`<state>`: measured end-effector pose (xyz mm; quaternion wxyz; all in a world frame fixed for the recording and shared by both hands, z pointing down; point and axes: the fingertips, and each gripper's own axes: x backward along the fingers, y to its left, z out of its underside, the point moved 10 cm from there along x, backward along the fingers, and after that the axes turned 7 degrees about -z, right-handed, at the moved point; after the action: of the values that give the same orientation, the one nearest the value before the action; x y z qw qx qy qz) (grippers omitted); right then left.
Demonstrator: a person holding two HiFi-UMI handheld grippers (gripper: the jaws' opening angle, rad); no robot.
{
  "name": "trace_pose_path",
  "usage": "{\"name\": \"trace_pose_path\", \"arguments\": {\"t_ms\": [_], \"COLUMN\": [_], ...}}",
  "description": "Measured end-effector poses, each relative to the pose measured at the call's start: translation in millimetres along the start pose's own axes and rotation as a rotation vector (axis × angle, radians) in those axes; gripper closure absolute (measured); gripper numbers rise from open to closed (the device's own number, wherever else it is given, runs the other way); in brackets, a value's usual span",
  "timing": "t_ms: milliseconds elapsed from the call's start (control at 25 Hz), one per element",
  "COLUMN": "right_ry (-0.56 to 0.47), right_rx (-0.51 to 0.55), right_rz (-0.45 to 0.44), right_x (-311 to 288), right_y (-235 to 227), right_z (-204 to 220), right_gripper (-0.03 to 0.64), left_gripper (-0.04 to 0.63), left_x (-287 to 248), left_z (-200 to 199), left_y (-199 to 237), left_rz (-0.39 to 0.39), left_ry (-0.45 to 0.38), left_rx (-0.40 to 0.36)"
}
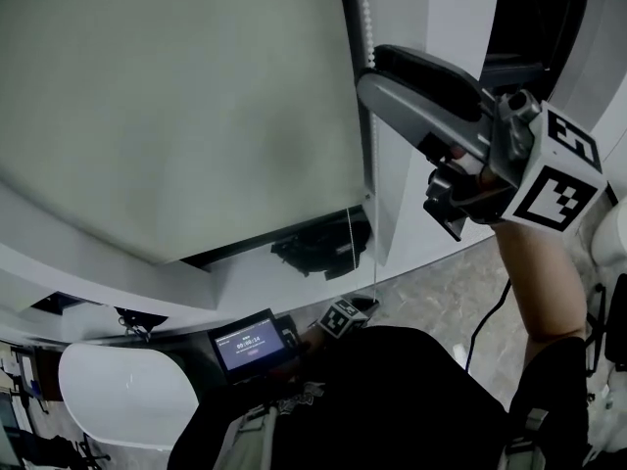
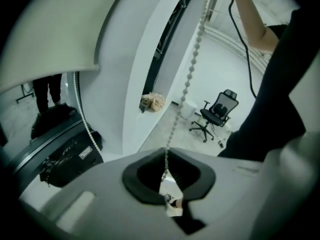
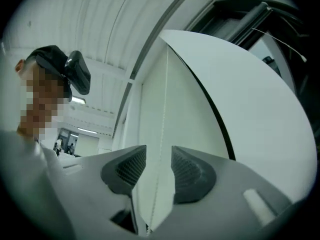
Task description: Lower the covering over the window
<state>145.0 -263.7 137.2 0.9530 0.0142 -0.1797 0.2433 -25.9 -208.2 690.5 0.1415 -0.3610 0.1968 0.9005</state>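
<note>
Blind (image 1: 176,96): fills the upper left of the head view.
Bead chain (image 1: 366,27): hangs along the blind's right edge, upper centre.
Right gripper (image 1: 369,74): upper right, tips at the chain, which runs between its jaws.
Left gripper (image 2: 167,186): bottom centre of the head view, below the blind, the chain running into its jaws.
Office chair (image 2: 216,113): on the floor, right of the chain in the left gripper view.
Bag (image 2: 65,156): lower left there.

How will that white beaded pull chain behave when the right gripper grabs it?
Likely floppy: the white beaded pull chain is strung beads, straight above the left gripper shut on it. Probably light and slippery, thin between the right gripper's open jaws.
</note>
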Motion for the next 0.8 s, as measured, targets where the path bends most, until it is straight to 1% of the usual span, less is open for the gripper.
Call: {"name": "trace_pose_path", "arguments": {"t_ms": [40,80,120,160,280,320,360,440,520,640,720,800], "right_ry": [0.02,0.045,0.069,0.088,0.123,0.133,0.144,0.165,0.201,0.299,0.33,0.337], "right_rx": [0.023,0.044,0.067,0.101,0.279,0.33,0.365,0.424,0.488,0.542,0.559,0.532], "right_rz": [-0.007,-0.02,-0.03,-0.024,0.054,0.076,0.09,0.116,0.148,0.149,0.142,0.15], "right_x": [-6.4,-12.2,-16.7,-18.6,-11.9,-8.3,-4.9,1.8,8.4,13.9,18.5,24.2], "right_y": [-1.2,-2.5,-3.4,-3.5,1.9,4.4,6.5,8.8,8.0,4.3,1.7,-2.3], "right_z": [-5.7,-9.5,-11.8,-13.3,-15.7,-16.6,-17.8,-20.5,-19.8,0.6,19.1,32.4], "right_gripper": [0.478,0.484,0.534,0.598,0.601,0.603,0.603,0.603,0.604,0.604,0.604,0.604], "left_gripper": [0.583,0.583,0.583,0.584,0.594,0.594,0.594,0.594,0.594,0.593,0.594,0.594], "left_x": [0.0,-0.2,-0.7,-1.5,-4.4,-3.5,-1.3,5.4,12.8,27.5,42.5,58.3], "left_z": [-0.4,-1.2,-1.8,-1.1,12.1,17.3,21.0,22.9,19.9,8.3,-5.3,-17.0], "left_y": [1.1,1.6,1.0,-0.5,-2.6,-1.6,0.3,7.5,17.5,27.2,29.8,36.3], "left_rz": [0.0,0.001,0.003,0.004,-0.016,-0.029,-0.044,-0.088,-0.14,-0.175,-0.187,-0.225], "left_ry": [0.001,0.003,0.009,0.026,0.128,0.14,0.129,0.068,-0.007,-0.116,-0.193,-0.268], "left_rx": [0.001,0.001,-0.001,-0.007,-0.059,-0.076,-0.082,-0.065,-0.028,0.048,0.098,0.13]}}
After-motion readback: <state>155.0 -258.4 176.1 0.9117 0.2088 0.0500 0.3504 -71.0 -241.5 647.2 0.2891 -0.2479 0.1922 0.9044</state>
